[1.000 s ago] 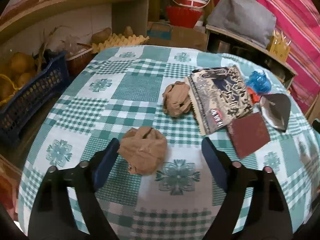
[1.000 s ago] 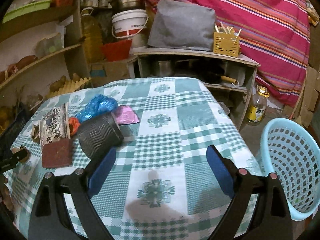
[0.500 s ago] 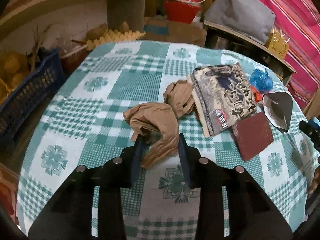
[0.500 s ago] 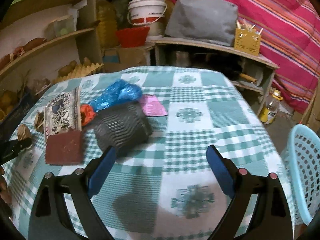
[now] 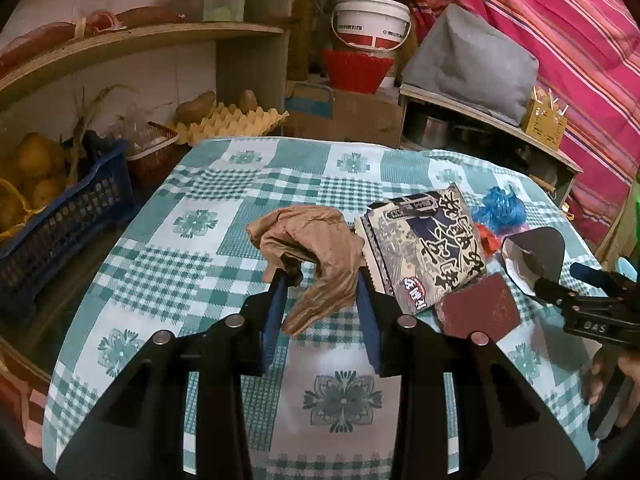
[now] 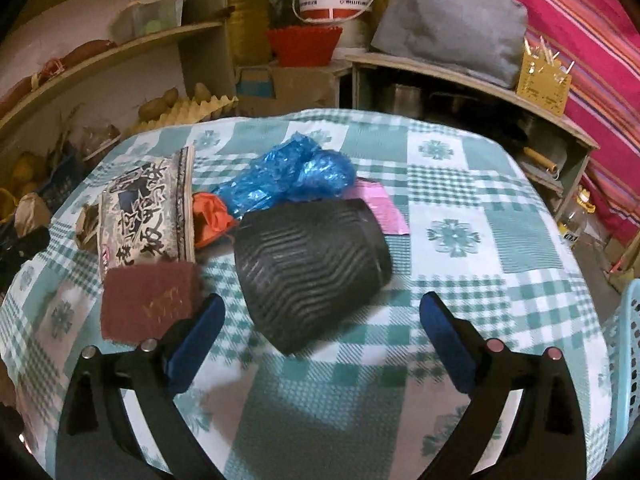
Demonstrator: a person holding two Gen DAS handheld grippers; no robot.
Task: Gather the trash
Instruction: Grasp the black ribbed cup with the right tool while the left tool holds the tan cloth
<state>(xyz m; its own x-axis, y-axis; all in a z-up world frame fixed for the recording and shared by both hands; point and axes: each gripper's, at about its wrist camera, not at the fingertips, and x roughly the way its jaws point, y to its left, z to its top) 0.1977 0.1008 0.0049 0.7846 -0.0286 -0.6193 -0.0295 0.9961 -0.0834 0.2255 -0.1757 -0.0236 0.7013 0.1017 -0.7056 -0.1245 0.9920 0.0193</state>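
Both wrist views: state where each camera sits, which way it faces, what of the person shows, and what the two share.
Left wrist: rides the left hand-held gripper, looking forward and down over the checked table; its jaws pinch a crumpled brown paper; the right hand-held gripper and some fingers show at the right edge.
Right wrist: rides the right gripper, jaws wide, facing a black ribbed cup lying on its side; no hand visible.
Shared: printed snack bag, maroon pad, blue plastic.

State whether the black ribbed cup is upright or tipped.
Tipped: the black ribbed cup lies on its side on the checked tablecloth, rim facing away from the right-wrist camera.
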